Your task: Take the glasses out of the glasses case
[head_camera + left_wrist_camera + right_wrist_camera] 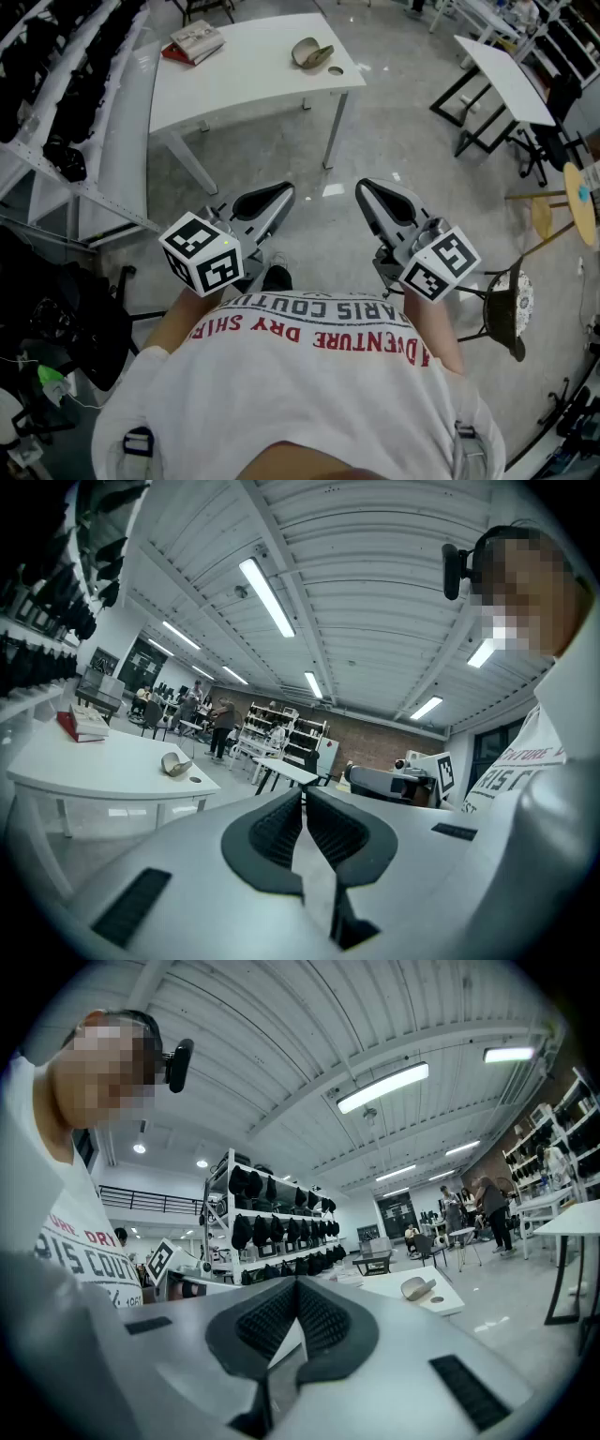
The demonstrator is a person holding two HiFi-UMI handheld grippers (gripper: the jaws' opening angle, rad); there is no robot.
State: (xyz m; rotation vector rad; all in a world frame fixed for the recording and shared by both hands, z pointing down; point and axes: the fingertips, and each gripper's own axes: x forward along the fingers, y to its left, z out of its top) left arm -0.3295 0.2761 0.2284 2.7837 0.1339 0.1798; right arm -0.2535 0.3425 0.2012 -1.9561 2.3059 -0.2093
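Note:
An open beige glasses case (312, 52) lies near the right end of a white table (253, 75) across the floor, far ahead of both grippers. From here I cannot tell whether glasses are in it. My left gripper (284, 190) and right gripper (364, 187) are held close in front of my chest, side by side and pointing toward the table. Both are shut with nothing between the jaws. The left gripper view shows its shut jaws with the case (174, 763) small on the table beyond. The case (417, 1287) is also small and distant in the right gripper view.
A red-and-white book (195, 40) lies at the table's far left. A white rack with dark items (66, 103) runs along the left. A second white table (506, 70), a black stool (511, 305) and a tan stool (544, 216) stand at the right. People (223, 726) stand far back.

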